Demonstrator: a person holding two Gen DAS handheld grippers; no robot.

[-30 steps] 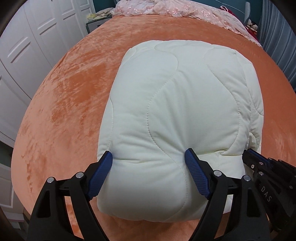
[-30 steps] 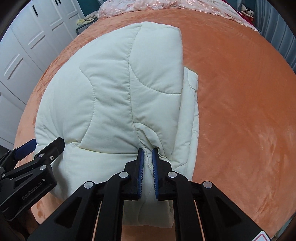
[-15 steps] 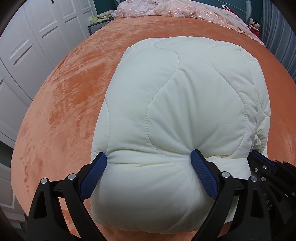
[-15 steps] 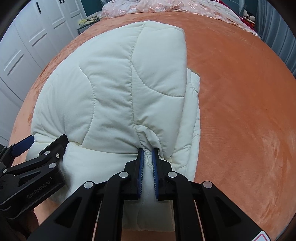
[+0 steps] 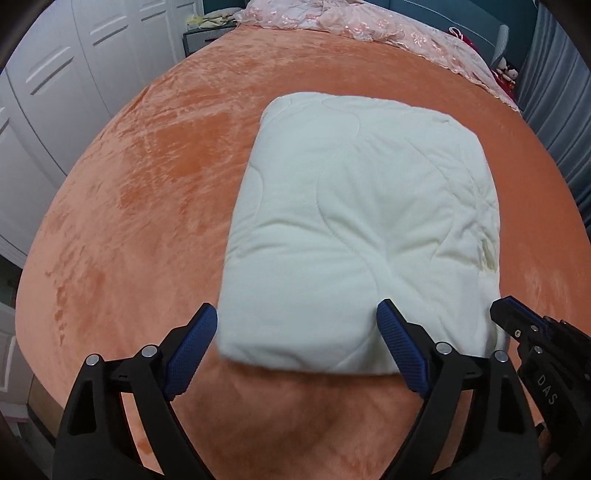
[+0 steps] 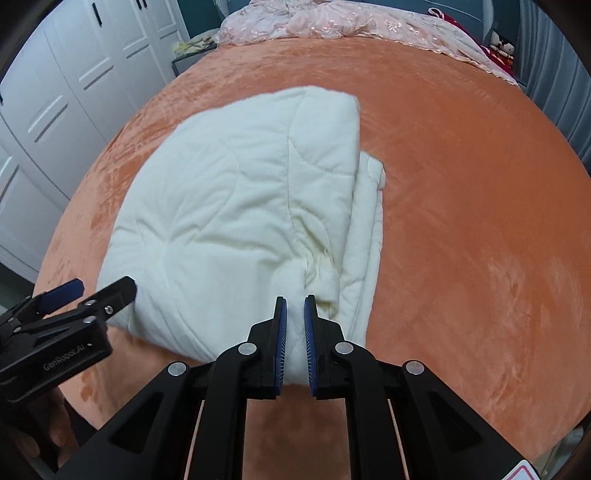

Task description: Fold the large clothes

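A cream quilted padded garment (image 5: 362,236), folded into a thick rectangle, lies on the orange bed cover (image 5: 147,206). It also shows in the right wrist view (image 6: 240,221). My left gripper (image 5: 295,343) is open, its blue pads level with the garment's near edge, one pad at the left corner and the other against the near edge. My right gripper (image 6: 294,325) has its jaws nearly closed, with the garment's near right edge between the pads. The right gripper shows at the right edge of the left wrist view (image 5: 535,343), the left gripper at the left of the right wrist view (image 6: 74,306).
White wardrobe doors (image 5: 55,92) stand to the left. A pink lace bedspread (image 5: 369,26) lies bunched at the far end of the bed. A small dark bedside cabinet (image 5: 201,37) is at the far left. Grey-blue curtains (image 5: 565,110) hang on the right.
Both grippers have pulled back toward the near bed edge. The garment now looks smaller and farther away, and orange cover shows below it. The left pads have come off the garment's bulge.
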